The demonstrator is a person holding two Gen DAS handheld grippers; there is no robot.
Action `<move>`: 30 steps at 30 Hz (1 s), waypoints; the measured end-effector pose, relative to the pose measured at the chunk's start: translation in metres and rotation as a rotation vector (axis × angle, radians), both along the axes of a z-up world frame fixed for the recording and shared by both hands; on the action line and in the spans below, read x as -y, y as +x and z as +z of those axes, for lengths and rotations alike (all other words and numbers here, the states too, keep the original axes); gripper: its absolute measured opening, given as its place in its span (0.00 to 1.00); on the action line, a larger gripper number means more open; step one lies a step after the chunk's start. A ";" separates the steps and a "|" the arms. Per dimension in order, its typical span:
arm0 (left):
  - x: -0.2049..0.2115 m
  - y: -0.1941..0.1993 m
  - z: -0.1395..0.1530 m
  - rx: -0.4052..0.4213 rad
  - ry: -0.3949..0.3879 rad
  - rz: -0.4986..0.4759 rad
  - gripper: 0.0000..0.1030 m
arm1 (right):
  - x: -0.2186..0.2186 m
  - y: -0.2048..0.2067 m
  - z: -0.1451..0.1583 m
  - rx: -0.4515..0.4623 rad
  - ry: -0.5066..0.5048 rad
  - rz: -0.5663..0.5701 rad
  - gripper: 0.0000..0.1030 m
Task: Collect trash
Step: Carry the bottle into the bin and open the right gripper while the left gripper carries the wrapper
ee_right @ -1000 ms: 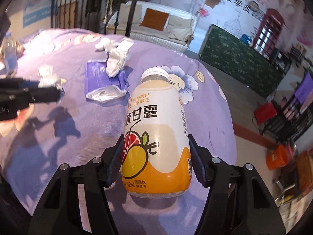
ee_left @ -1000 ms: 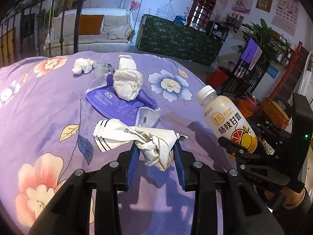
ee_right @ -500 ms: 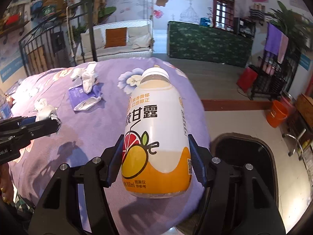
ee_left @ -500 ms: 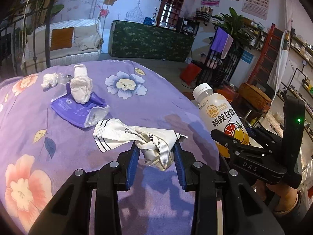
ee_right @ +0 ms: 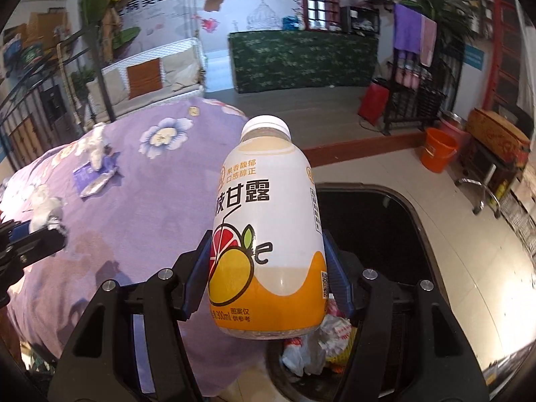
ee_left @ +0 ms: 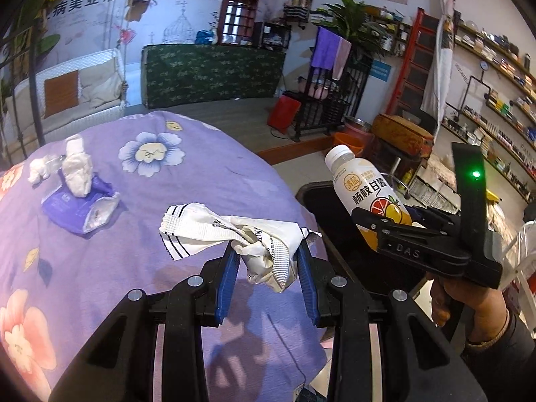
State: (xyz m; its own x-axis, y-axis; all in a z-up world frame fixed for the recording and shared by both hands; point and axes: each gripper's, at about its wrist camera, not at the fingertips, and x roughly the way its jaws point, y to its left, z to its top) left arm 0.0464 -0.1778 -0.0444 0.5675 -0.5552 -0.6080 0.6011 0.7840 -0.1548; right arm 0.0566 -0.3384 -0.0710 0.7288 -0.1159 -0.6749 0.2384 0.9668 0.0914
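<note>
Two pieces of trash are in hand, and the larger, the juice bottle (ee_right: 268, 234) at the centre of the right wrist view, is rigid, smooth and probably slippery, so the right gripper (ee_right: 268, 268) has its jaws clamped across the broad lower body, above the black bin (ee_right: 385, 221). Smaller and nearly weightless, the crumpled white wrapper (ee_left: 254, 238) at the centre of the left wrist view is soft and crushable. The left gripper (ee_left: 268, 268) has its jaws pinched on the bunched middle over the purple flowered bed (ee_left: 134, 268), where a purple packet (ee_left: 67, 204) and tissue wads (ee_left: 77, 171) remain at the left.

Both grippers are black with blue-padded fingers (ee_left: 227, 269) and silver screws. The right gripper (ee_left: 395, 221) bears "DAS" lettering and a green light; a dark sleeve (ee_left: 512, 358) shows.
</note>
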 end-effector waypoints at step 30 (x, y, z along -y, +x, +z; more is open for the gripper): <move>0.058 -0.003 -0.012 -0.052 0.034 -0.179 0.33 | 0.098 0.034 -0.092 -0.318 0.149 -0.293 0.63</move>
State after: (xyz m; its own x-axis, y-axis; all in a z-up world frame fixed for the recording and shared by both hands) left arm 0.0432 -0.2363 -0.0562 0.4291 -0.6228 -0.6542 0.7230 0.6709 -0.1645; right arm 0.0902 -0.4365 -0.1633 0.4338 -0.1713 -0.8846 0.5388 0.8362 0.1023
